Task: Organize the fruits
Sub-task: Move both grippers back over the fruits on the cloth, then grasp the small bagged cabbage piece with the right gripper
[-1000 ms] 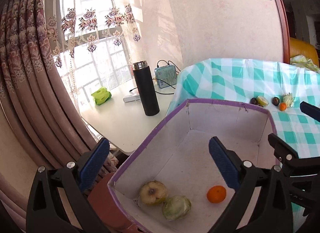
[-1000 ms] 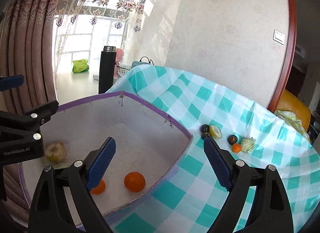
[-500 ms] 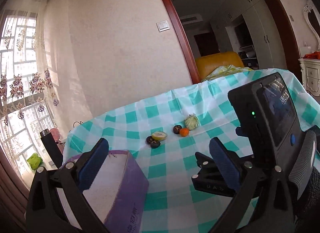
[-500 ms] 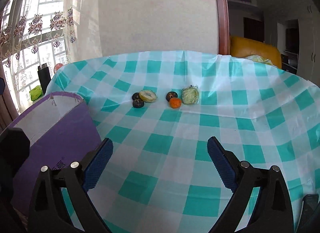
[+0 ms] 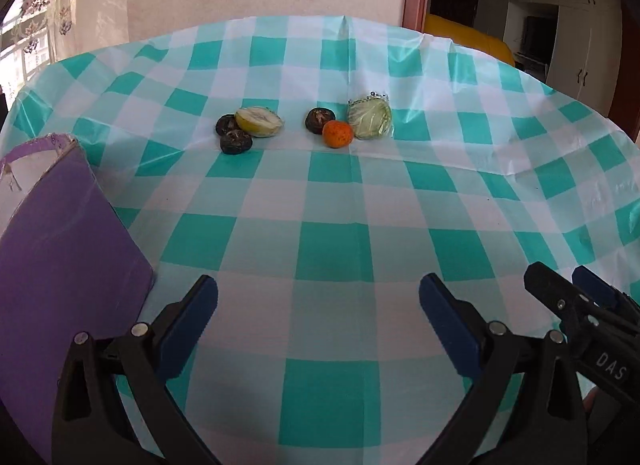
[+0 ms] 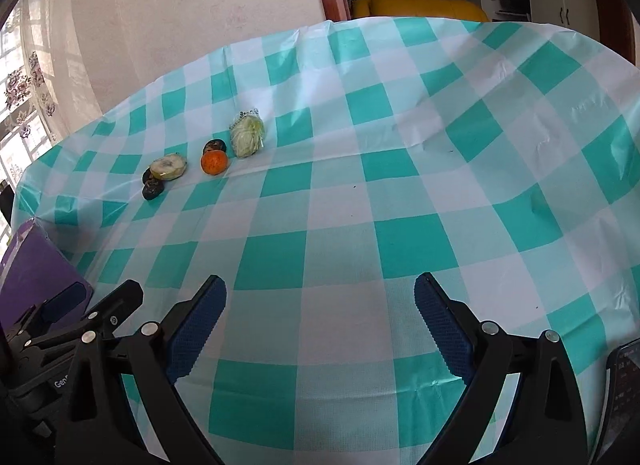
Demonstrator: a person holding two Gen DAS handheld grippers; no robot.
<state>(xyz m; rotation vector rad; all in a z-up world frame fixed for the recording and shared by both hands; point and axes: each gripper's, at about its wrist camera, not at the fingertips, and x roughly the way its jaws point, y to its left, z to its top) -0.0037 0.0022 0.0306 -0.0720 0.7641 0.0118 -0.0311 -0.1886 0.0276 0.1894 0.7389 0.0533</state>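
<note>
Fruits [image 5: 300, 125] clustered on the checked table [image 5: 332, 249], well apart from both claws; left claw [image 5: 318, 329] and right claw [image 6: 320, 329] gape wide, empty; purple box [image 5: 60, 265] at left.

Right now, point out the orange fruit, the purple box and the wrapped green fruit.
orange fruit [image 5: 338, 134], left wrist view, middle of its skin.
purple box [image 5: 60, 257], left wrist view, outer side wall.
wrapped green fruit [image 6: 248, 132], right wrist view, cut face.
</note>
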